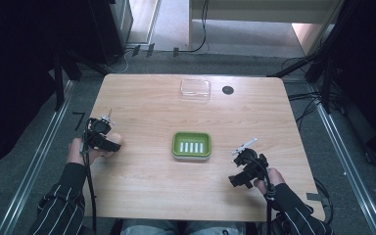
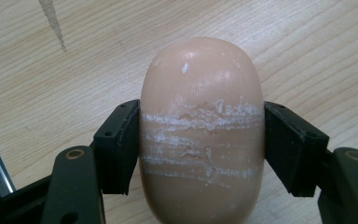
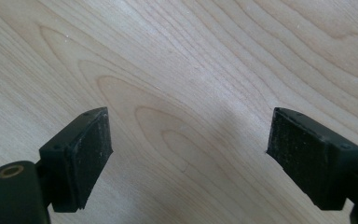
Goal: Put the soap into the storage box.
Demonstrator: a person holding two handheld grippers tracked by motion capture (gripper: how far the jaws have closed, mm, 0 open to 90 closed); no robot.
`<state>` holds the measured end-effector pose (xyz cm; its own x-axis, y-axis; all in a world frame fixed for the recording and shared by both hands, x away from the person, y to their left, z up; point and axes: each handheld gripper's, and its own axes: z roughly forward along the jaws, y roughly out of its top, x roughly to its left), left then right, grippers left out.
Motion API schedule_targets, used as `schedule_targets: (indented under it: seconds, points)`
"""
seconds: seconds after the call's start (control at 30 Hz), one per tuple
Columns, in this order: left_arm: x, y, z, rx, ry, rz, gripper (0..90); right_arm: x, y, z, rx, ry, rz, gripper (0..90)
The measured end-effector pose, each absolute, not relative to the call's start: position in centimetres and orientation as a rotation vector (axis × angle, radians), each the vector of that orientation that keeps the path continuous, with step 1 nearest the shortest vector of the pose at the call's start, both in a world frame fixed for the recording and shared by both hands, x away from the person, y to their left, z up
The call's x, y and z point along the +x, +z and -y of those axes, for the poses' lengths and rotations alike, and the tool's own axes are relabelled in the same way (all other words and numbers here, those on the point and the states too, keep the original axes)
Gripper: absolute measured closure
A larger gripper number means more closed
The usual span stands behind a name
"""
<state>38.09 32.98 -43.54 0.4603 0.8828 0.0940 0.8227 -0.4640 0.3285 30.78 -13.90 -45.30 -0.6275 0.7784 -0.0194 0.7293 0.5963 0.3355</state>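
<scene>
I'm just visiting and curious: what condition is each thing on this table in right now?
Soap bar: clamped between the left gripper's fingers, surface scratched white.
Left gripper: shut on the soap bar.
Right gripper: open, holding nothing, over bare wood.
Green soap dish: holds nothing, mid-table.
Clear plastic lid: lying apart at the far edge.

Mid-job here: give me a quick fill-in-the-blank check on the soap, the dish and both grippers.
1. The left gripper is shut on a bar of ____.
2. The right gripper has its jaws ____, with nothing between them.
3. The soap dish at the middle of the table is ____ in colour.
4. The clear lid lies near the table's ____ edge.

Missing words: soap; open; green; far
</scene>
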Motion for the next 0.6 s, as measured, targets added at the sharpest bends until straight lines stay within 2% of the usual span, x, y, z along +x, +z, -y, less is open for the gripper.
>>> schedule_targets:
  seconds: [0.6]
  points:
    - [37.2, -43.0, -31.8, 2.518, 0.337, -1.398, 33.4, 30.8, -45.3, 13.9, 1.268, 0.45, -2.654, 14.1]
